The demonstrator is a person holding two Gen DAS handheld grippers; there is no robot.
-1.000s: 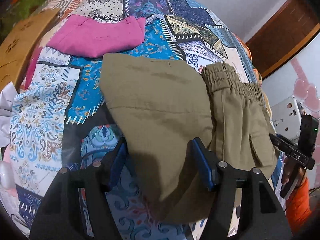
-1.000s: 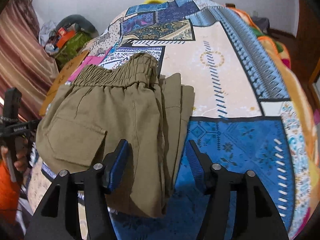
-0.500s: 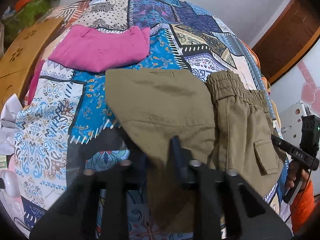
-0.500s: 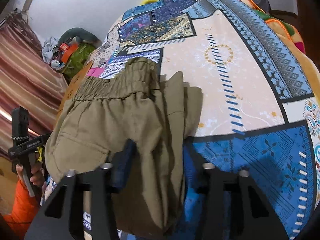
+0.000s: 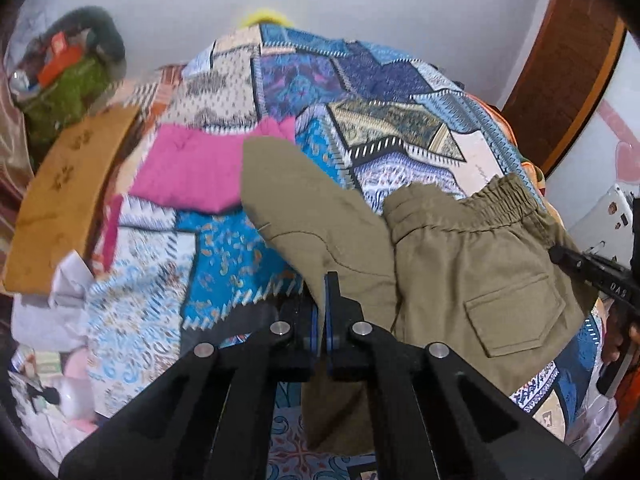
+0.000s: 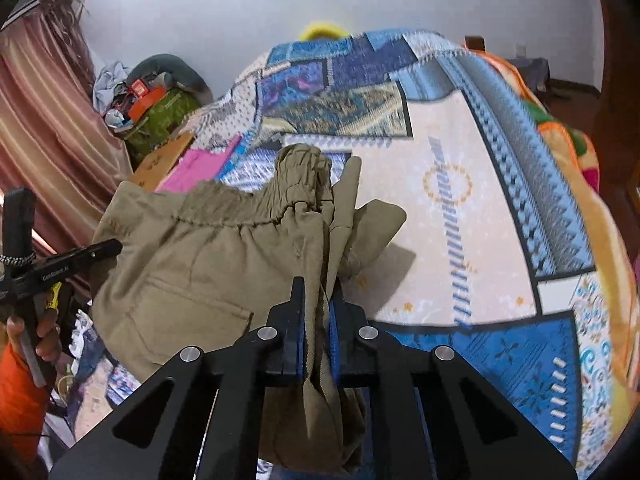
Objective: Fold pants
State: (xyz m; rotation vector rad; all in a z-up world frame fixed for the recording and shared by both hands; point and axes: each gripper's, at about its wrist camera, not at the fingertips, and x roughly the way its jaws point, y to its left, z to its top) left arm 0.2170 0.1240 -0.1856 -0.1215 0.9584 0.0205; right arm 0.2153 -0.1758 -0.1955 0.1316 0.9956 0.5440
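1. Olive-khaki cotton pants with elastic waistband, partly folded, raised above the patchwork quilted bedspread; soft, light, drapes freely, so best gripped along folded edges.
2. Left gripper pinches the leg edge.
3. Right gripper clamps bunched layers.
4. Pink folded garment lies beyond.

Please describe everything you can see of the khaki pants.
The khaki pants are plain woven cloth with a gathered elastic waistband and a flap pocket. They are partly folded over the patchwork bedspread. The left gripper clamps the leg edge; the right gripper clamps bunched layers near the waistband.
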